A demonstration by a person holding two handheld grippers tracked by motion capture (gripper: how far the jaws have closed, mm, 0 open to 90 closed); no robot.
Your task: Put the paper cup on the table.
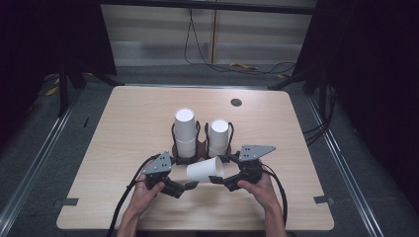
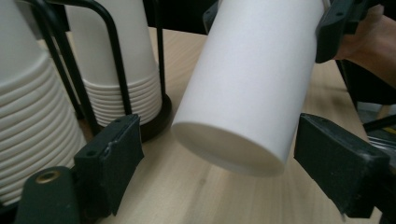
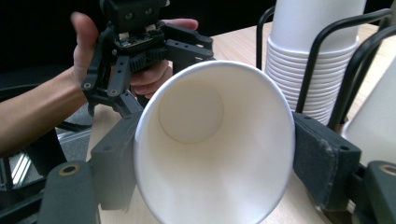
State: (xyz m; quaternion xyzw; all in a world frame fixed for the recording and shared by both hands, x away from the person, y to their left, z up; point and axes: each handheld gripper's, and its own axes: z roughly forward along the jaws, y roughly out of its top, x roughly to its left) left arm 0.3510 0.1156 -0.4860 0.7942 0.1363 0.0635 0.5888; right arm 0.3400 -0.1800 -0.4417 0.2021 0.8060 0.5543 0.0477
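A white paper cup [image 1: 206,169] lies on its side in the air just above the tabletop [image 1: 123,128], near the middle of the near edge, between the two tongs. Its mouth faces the right tongs [image 1: 221,178] and its base faces the left tongs [image 1: 190,185].

The right tongs are closed on the cup [image 3: 210,140] at the rim end; in the right gripper view the pads press the cup's wall from both sides, with the open mouth turned toward the camera.

The left tongs [image 2: 219,154] stand wide. In the left gripper view the cup's base end [image 2: 247,88] hangs between the two pads with a clear gap on each side, so nothing is gripped there. The left tongs [image 3: 140,51] also show beyond the cup in the right gripper view, held in a hand [image 3: 149,77].

Behind the cup, toward the middle of the tabletop, a dark wire rack [image 1: 200,145] holds two upright stacks of white cups: a left stack [image 1: 185,129] and a right stack [image 1: 218,136], just beside each other.
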